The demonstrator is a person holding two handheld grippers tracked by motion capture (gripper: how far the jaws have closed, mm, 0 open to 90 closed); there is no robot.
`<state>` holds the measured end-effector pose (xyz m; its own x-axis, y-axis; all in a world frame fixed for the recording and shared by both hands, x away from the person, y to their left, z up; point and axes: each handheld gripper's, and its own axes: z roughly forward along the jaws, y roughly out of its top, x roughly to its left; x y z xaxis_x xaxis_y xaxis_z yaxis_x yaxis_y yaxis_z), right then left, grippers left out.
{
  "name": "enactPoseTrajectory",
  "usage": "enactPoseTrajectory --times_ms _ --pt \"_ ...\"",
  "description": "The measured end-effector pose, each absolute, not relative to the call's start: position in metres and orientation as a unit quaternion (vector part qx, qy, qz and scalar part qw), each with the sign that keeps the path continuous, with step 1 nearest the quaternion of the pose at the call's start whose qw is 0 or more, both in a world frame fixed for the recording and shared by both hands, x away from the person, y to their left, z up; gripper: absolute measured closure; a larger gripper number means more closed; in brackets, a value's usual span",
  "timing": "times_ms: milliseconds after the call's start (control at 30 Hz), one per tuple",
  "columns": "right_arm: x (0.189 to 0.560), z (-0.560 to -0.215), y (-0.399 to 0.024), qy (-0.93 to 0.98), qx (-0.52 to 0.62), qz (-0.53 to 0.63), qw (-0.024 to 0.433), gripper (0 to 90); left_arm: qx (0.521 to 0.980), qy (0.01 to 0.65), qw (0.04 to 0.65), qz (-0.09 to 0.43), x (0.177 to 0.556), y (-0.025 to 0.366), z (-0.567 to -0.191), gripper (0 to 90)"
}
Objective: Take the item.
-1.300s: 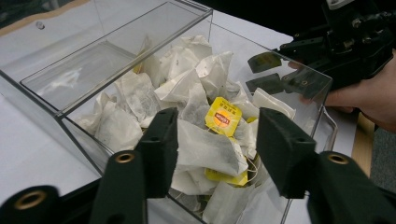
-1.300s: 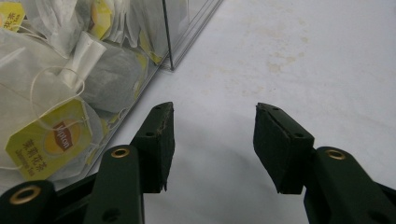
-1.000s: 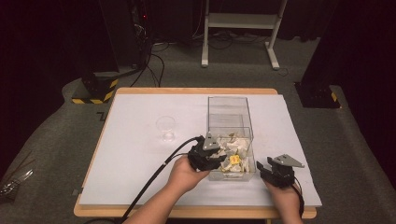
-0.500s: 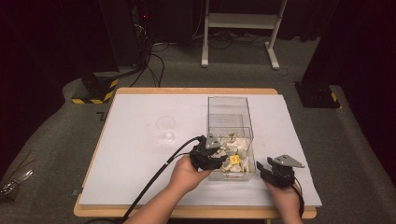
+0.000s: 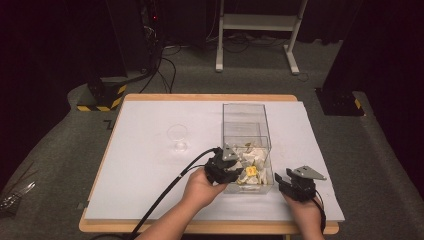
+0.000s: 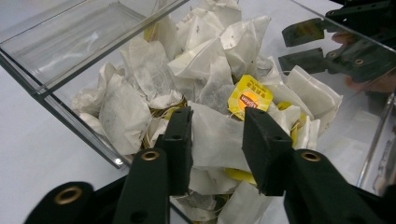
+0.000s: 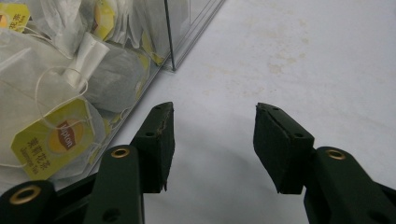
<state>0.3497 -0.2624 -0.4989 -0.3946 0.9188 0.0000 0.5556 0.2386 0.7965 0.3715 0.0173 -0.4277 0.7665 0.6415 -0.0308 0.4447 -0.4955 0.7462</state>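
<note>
White paper covers the wooden table point(image 5: 100, 165), and toward its left half a small clear glass point(image 5: 177, 138) stands alone, well apart from everything else. Right of it, the left gripper point(image 5: 231, 167) is held at the near left side of a clear plastic box point(image 5: 245, 117), reaching over the wall; its cable point(image 5: 165, 195) trails back toward the table's near edge. In the left gripper view its jaws are spread, one on each side of a white tea bag point(image 6: 215, 135) at the top of the heap without pressing on it, and a yellow tag point(image 6: 250, 98) lies just beyond the right jaw. The tea bags point(image 5: 250, 162) fill the near compartment of the box; the far compartment looks bare. Farthest right, the right gripper point(image 5: 284, 178) rests just beside the box's near right corner, jaws wide apart over bare paper with nothing between them.
</note>
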Motion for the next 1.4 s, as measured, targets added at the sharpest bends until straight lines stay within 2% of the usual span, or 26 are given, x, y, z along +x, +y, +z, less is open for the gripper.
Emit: enactPoseTrajectory --times_ms 33,100,267,1400 --pt "0.35 -0.499 -0.263 0.748 0.493 0.372 0.244 48.6 0.855 0.315 0.395 0.12 0.371 0.019 -0.428 72.3" --pt "0.35 -0.499 -0.263 0.747 0.493 0.372 0.244 48.6 0.853 0.314 0.401 0.112 0.37 0.021 -0.43 78.8" --pt "0.349 -0.499 -0.263 0.747 0.493 0.372 0.244 48.6 0.848 0.314 0.413 0.105 0.369 0.024 -0.432 89.3" --pt "0.352 -0.5 -0.262 0.75 0.492 0.368 0.246 48.6 0.801 0.302 0.501 0.127 0.36 0.044 -0.416 90.0"
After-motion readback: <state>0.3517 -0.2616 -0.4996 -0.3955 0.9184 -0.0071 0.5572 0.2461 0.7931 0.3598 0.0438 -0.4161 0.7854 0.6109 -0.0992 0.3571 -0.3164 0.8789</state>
